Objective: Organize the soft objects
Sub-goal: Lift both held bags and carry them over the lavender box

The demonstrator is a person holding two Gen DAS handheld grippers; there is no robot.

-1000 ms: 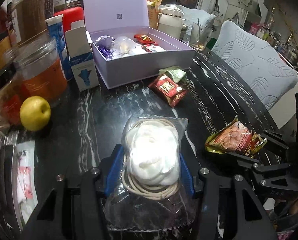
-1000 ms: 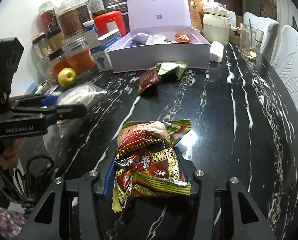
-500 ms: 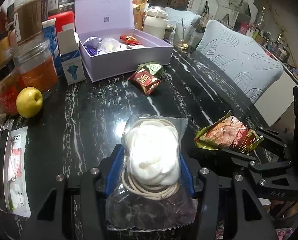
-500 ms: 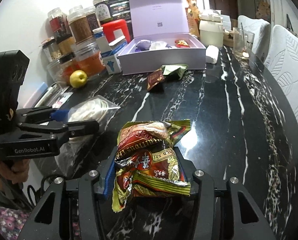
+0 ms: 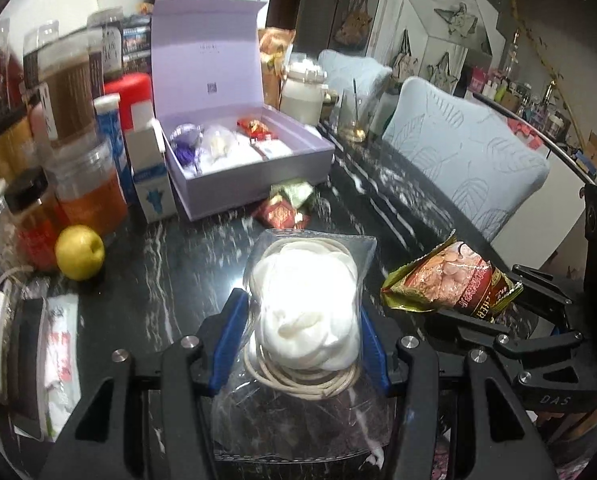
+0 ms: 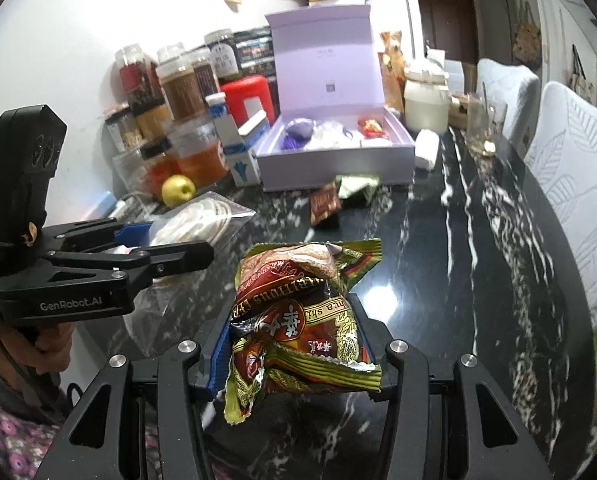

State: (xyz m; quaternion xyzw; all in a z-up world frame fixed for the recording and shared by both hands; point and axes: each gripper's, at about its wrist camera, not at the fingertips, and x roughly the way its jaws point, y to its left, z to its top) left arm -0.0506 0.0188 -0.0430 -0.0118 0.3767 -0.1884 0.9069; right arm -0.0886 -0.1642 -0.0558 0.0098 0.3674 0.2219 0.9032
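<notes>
— Blur over the far shelves and jar labels; print on the lavender box lid unreadable. Cut off at the bottom edge: lower end of the clear bag. Hidden under the wrapper: inner faces of the right gripper pads.

— And inside the box?

— Lid up. Purple bundle at the left, white soft pack beside it, red sachet toward the back, pale packet in front of that. Exact contents hard to tell. Jars with orange and brown fillings at the left of the box, yellow apple in front of them.

— Loose pieces?

— Red packet and green packet touching, on the black marble table just in front of the box.

— Left gripper?

— Clenched on the clear bag, blue pads pressing both sides; white wad and coiled cord inside, held above the table, well short of the box.

— Right one?

— Clamped on the crumpled snack bag, wrapper bulging up between the fingers, raised off the table beside the left tool.
</notes>
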